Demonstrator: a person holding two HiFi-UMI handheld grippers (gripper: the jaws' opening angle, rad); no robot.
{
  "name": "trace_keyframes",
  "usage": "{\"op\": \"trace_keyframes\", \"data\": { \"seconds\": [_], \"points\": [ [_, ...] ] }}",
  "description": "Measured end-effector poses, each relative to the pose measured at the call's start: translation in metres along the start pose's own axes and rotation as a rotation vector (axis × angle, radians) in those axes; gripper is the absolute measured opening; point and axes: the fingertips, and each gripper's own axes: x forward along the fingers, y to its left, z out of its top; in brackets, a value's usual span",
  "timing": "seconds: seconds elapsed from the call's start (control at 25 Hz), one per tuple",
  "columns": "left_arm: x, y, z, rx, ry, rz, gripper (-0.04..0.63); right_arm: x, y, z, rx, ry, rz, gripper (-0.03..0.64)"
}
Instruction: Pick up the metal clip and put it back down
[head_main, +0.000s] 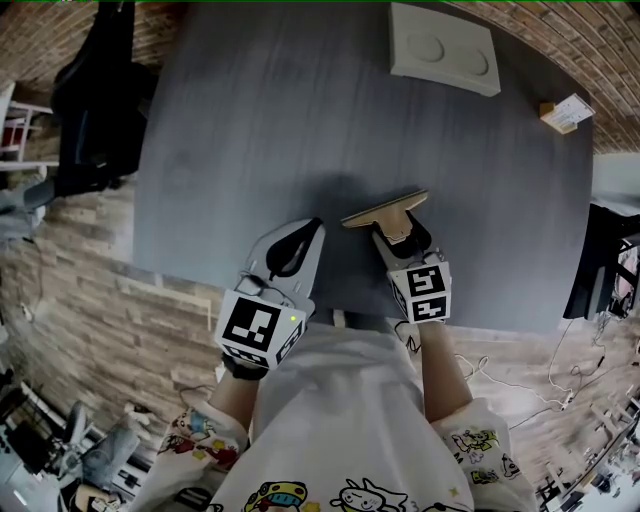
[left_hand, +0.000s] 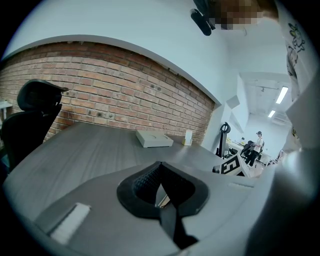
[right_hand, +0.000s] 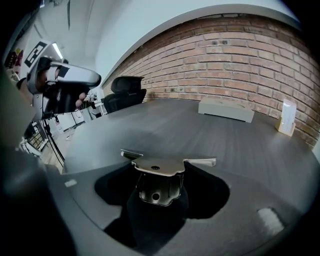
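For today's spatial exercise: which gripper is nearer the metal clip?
Right. The right gripper holds the metal clip between its jaws; the left gripper sits shut, apart to its left.

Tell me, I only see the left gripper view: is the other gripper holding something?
Observer: Yes. The right gripper is shut on a shiny silver metal clip.
Operator: How is it held?
Observer: By its narrow end, with the flat wide bar pointing away from the person over the dark grey table.
Operator: Is my gripper touching it?
Observer: No. In the head view the left gripper sits beside the clip, apart from it.
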Motion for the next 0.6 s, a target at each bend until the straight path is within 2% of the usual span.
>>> {"op": "trace_keyframes", "data": {
  "seconds": [0.6],
  "points": [
    [-0.0063,0.0003,-0.0008,-0.002,-0.012,0.009,0.001,0.0035,-0.0039,-0.0090,0.007,0.016,-0.036,0.287]
  ]
}}
